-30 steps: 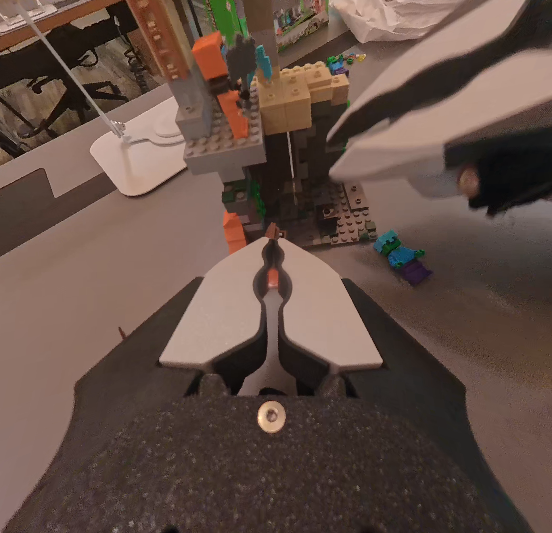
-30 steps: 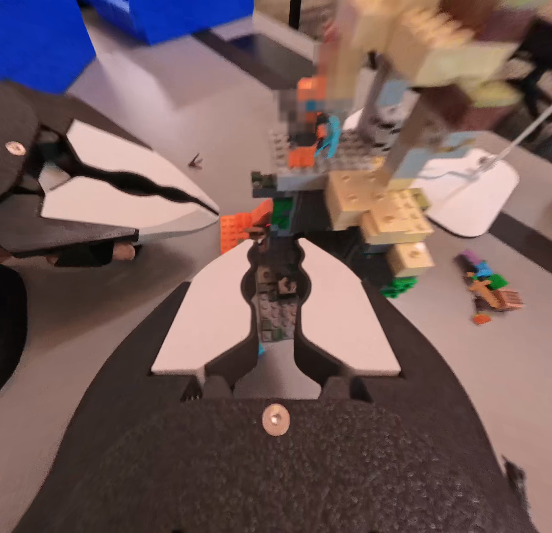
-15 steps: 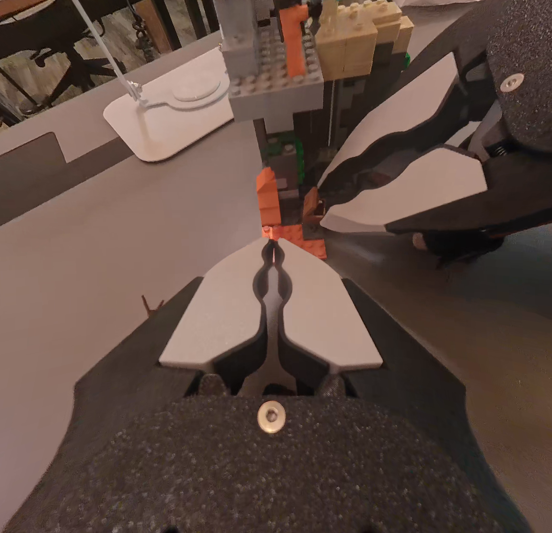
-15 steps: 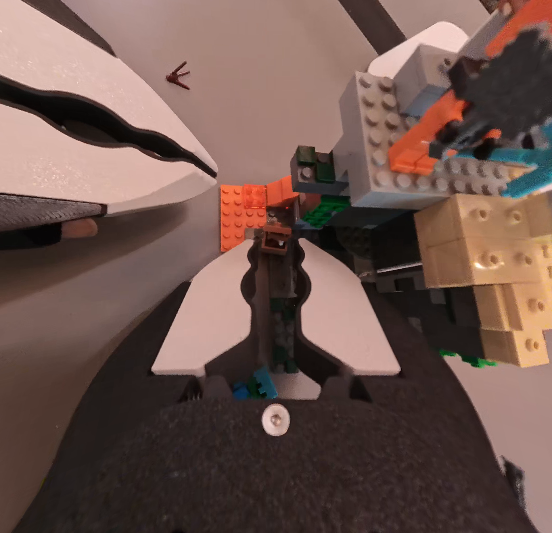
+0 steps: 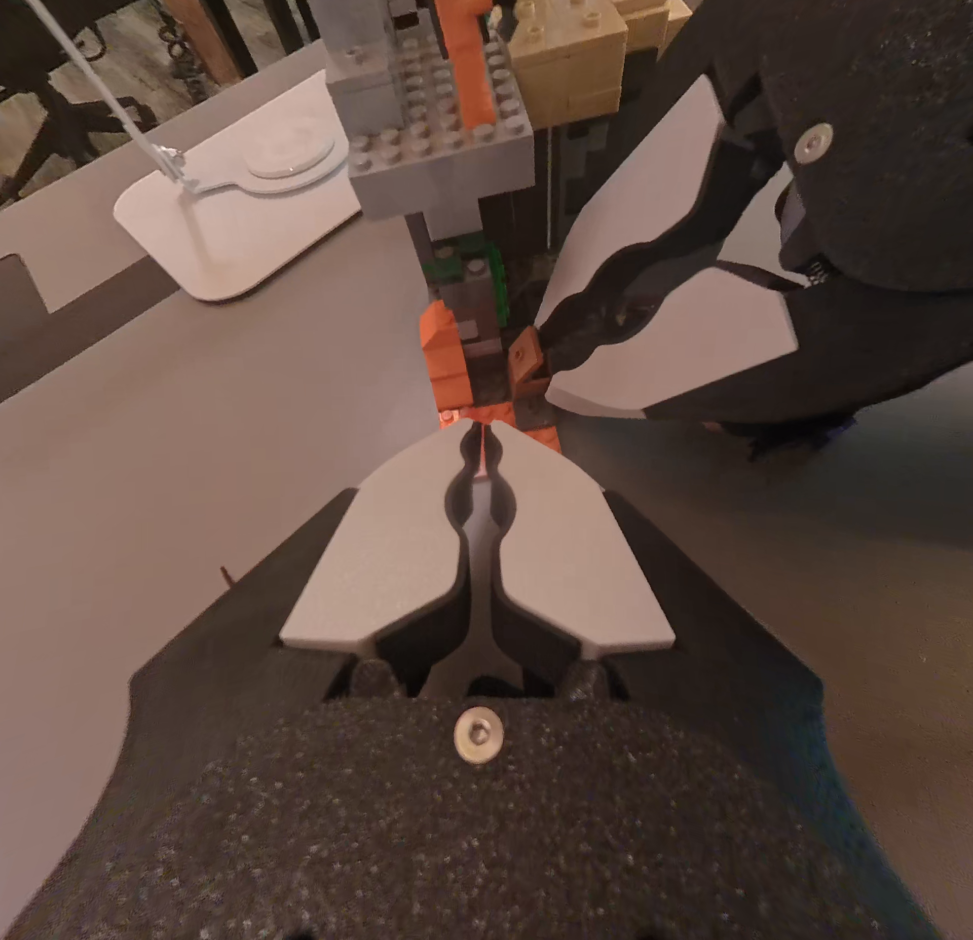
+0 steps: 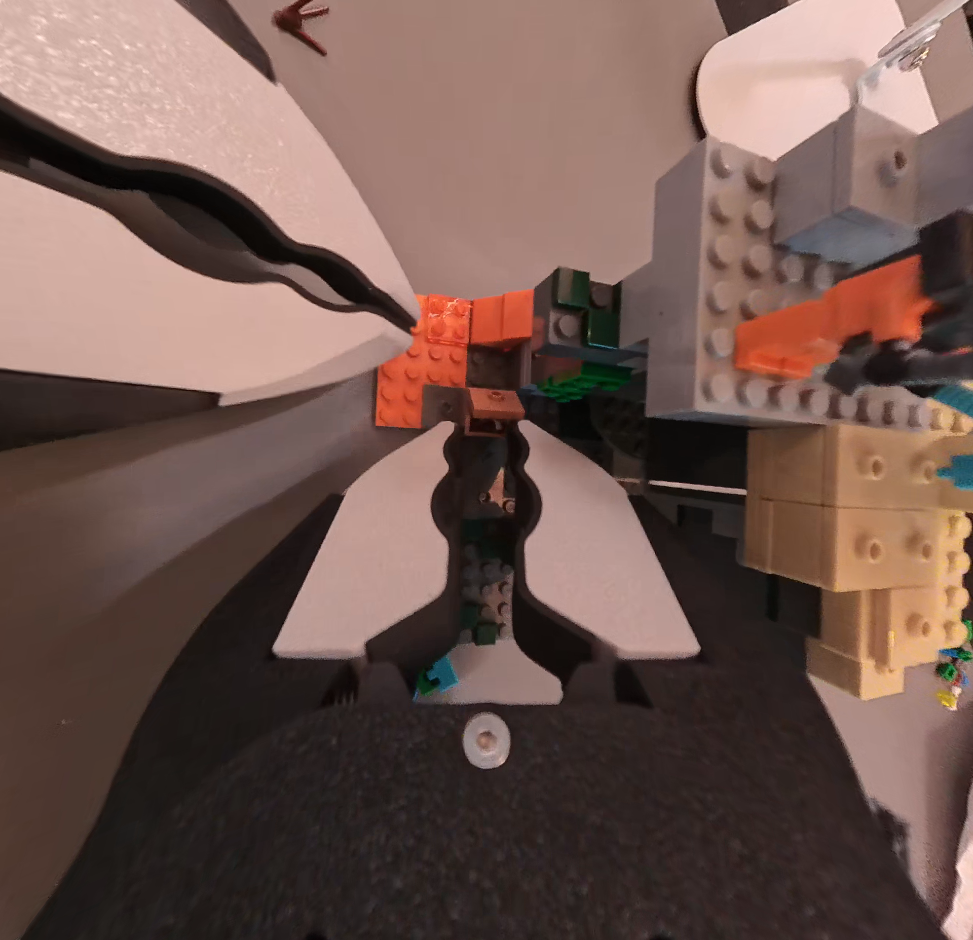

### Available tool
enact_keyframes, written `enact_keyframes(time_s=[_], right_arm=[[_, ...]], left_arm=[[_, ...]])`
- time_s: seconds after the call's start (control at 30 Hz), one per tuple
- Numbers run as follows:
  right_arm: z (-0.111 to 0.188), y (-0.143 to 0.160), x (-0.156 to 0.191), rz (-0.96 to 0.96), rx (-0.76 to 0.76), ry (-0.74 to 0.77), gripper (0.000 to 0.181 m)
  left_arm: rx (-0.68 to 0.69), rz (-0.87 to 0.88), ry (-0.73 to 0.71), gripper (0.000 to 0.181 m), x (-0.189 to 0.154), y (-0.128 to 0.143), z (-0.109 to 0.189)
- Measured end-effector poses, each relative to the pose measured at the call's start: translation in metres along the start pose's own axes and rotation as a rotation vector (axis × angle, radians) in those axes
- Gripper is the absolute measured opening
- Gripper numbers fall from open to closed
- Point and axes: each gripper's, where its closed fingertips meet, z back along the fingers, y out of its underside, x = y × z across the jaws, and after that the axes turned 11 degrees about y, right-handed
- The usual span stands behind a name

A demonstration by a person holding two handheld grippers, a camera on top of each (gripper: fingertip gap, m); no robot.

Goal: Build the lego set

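Observation:
The lego build [image 5: 442, 125] stands on the grey table, with a grey studded platform, tan bricks [image 5: 568, 56] and an orange base plate [image 6: 405, 383] at its foot. A clear orange plate [image 6: 447, 317] lies on that base plate. My left gripper [image 5: 482, 430] is shut, and its tips touch the clear plate's edge; it also shows in the right wrist view [image 6: 413, 327]. My right gripper [image 6: 492, 425] is shut on a small brown piece [image 6: 495, 406] and holds it against the build's base beside the orange plate. The right gripper [image 5: 545, 367] and the brown piece [image 5: 526, 359] show in the left wrist view too.
A white lamp base [image 5: 237, 214] with a thin arm lies left of the build. A small dark red claw-like piece [image 6: 303, 17] lies on the table behind my left gripper. A blue and green figure [image 6: 437, 688] lies under my right gripper. Chairs stand past the table's far edge.
Both grippers have moved in to the foot of the build. The right one came down from above with the brown piece. The left tips now touch the clear orange plate.

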Motion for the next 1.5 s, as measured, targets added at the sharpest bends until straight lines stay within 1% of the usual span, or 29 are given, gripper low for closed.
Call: enact_keyframes(time_s=[0.07,0.2,0.33,0.7,0.93,1.27,1.5], right_arm=[[0.0,0.001,0.0,-0.004,0.014,-0.01,0.017],[-0.001,0.001,-0.002,0.001,0.042,-0.022,0.017],[-0.001,0.002,-0.002,-0.013,0.07,-0.037,0.017],[-0.002,0.002,-0.002,-0.064,0.12,-0.054,0.016],[-0.003,0.002,-0.001,-0.063,0.144,-0.07,0.016],[-0.005,-0.002,0.001,-0.075,0.172,-0.09,0.016],[-0.007,-0.003,0.002,-0.082,0.221,-0.08,0.016]], left_arm=[[0.011,-0.023,0.04,0.001,-0.002,-0.001,-0.005],[0.067,-0.082,0.072,0.0,0.001,0.0,-0.016],[0.065,-0.107,0.117,0.0,0.002,-0.005,-0.021],[0.072,-0.148,0.195,0.005,-0.005,-0.003,-0.025],[0.099,-0.237,0.247,0.006,-0.009,0.001,-0.029],[0.104,-0.287,0.294,0.006,-0.006,0.003,-0.03],[0.121,-0.337,0.255,0.004,-0.002,0.003,-0.032]])
